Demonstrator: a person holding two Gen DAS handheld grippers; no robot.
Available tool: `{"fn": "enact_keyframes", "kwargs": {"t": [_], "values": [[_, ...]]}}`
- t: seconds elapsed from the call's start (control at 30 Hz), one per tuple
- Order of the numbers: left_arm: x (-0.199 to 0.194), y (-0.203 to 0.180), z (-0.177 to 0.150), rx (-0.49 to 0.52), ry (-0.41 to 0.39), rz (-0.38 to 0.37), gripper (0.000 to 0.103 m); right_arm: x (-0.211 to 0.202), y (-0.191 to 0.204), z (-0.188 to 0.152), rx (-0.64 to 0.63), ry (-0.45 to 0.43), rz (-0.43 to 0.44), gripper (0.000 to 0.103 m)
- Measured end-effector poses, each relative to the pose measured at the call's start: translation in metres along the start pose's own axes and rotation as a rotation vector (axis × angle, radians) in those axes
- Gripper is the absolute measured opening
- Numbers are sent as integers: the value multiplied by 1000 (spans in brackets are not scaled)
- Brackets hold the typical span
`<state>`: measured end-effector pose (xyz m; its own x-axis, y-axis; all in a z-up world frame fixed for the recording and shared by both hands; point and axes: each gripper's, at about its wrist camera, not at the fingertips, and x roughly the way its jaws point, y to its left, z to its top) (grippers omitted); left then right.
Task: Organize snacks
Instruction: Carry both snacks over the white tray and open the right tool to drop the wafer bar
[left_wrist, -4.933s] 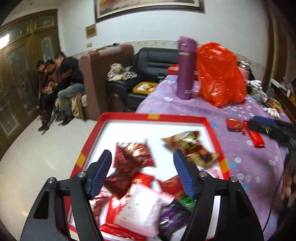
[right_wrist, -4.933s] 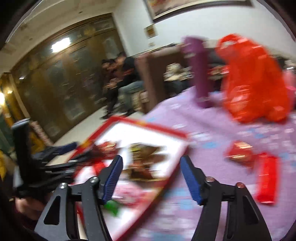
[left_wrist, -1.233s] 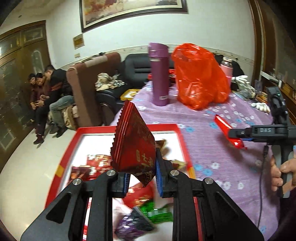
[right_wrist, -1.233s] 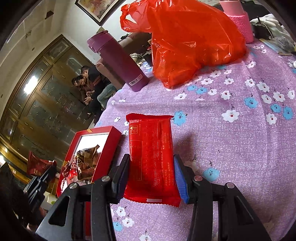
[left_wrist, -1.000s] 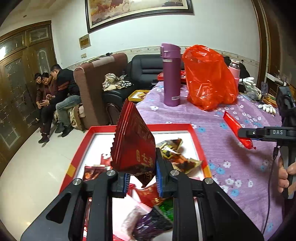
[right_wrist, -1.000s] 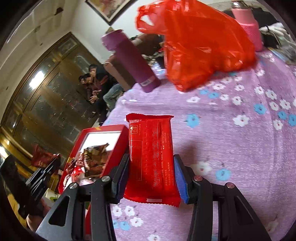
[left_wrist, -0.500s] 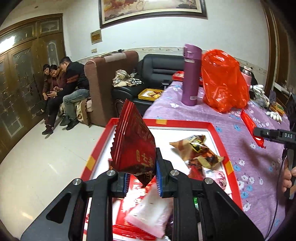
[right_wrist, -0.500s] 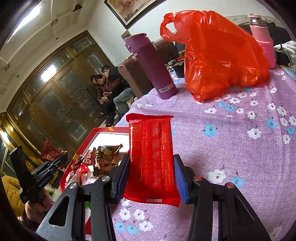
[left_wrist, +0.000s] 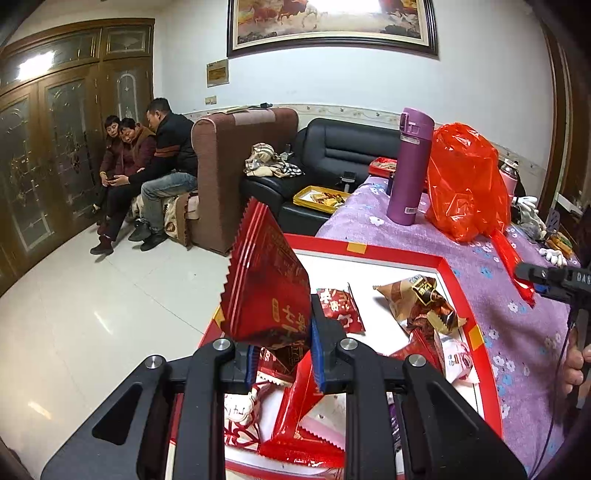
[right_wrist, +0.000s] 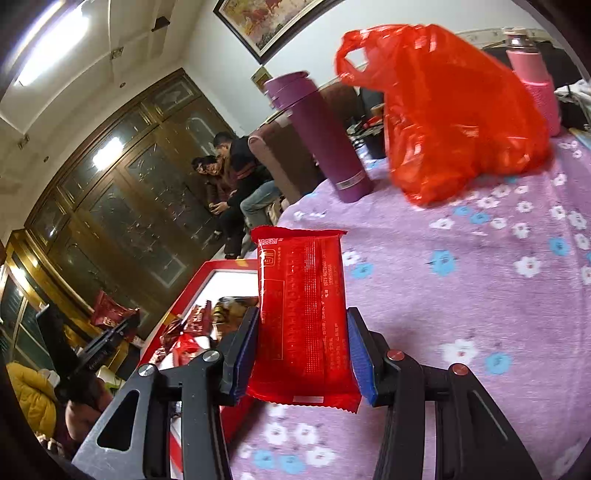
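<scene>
Your left gripper (left_wrist: 282, 356) pinches a dark red packet (left_wrist: 266, 291) above the red tray (left_wrist: 373, 254); your right gripper (right_wrist: 303, 354) clamps a red bar wrapper (right_wrist: 303, 314) over the purple tablecloth (right_wrist: 461, 295).

purple flask (left_wrist: 410, 170), orange bag (left_wrist: 465, 181), sofa (left_wrist: 343, 155)

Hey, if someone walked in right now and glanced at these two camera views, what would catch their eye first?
Probably the two red snack packets held up in the air: the left gripper pinches a dark red sachet above the red tray of mixed snacks, and the right gripper clamps a long red packet over the floral purple tablecloth. Behind them stand a bright orange-red plastic bag and a purple flask.
</scene>
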<state>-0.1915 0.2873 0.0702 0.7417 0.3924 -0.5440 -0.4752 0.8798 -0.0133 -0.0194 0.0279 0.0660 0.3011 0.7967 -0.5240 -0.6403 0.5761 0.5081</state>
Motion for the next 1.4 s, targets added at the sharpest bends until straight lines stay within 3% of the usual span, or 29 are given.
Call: {"fn": "enact_keyframes", "kwargs": {"t": [0.23,0.4,0.7,1.4], "values": [[-10,7,3,1,-16,10,20,35,69,20,-35,-30,177,46],[-19,12,3,9,-26,49,20,47,98,10,-53,-65,262,46],[-27,-3,9,42,-30,78,20,62,79,-1,-32,0,243,46],[-48,-50,12,156,-54,61,20,53,87,-8,-102,-15,204,46]]}}
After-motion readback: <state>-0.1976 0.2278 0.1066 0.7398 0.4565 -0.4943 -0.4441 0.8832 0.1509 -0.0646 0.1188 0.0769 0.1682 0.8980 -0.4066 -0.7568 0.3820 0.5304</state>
